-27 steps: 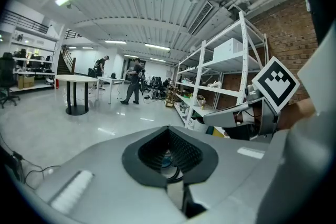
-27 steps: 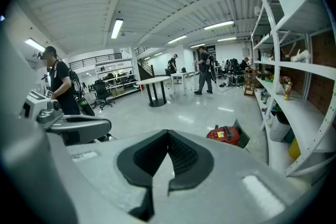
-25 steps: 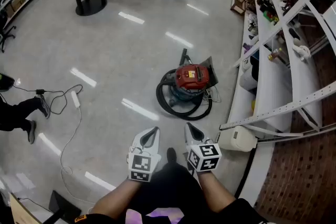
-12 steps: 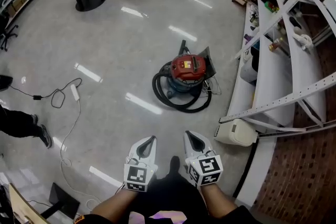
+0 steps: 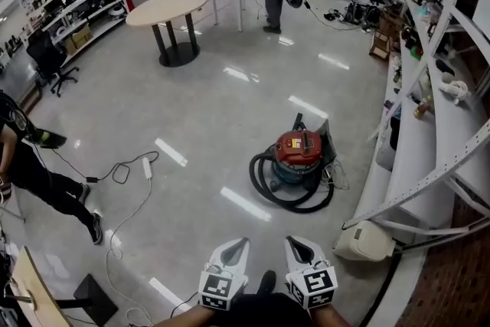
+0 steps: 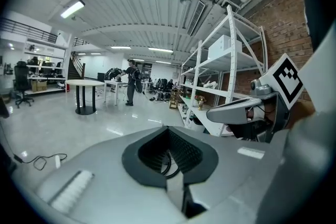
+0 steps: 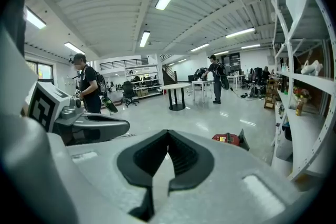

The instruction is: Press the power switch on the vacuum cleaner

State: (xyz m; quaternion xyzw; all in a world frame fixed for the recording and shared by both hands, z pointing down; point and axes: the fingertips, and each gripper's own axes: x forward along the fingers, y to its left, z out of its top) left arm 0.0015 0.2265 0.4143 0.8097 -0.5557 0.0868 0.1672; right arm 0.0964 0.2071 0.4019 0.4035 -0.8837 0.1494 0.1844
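The squat canister vacuum cleaner with a red lid and blue-grey drum stood on the glossy grey floor, close to the foot of the white metal shelving and well ahead of both grippers. A thick black hose lay coiled around its base. The right gripper view caught only the red lid, low and far off.

The power switch probably sits on that red top, but at this range it was too small to pick out. The drum looked heavy enough to stay put under a push, and the lid looked like hard plastic. So nothing needed grasping: one closed jaw tip pressed straight down on the switch should do, perhaps against a stiff click. The hose looked floppy and easy to catch a foot on.

The left gripper and the right gripper were held side by side near the person's body. Each had its jaws together with nothing between them.

Farther out, a white power strip on a thin cable lay on the floor, and a round beige table on black legs stood beyond.
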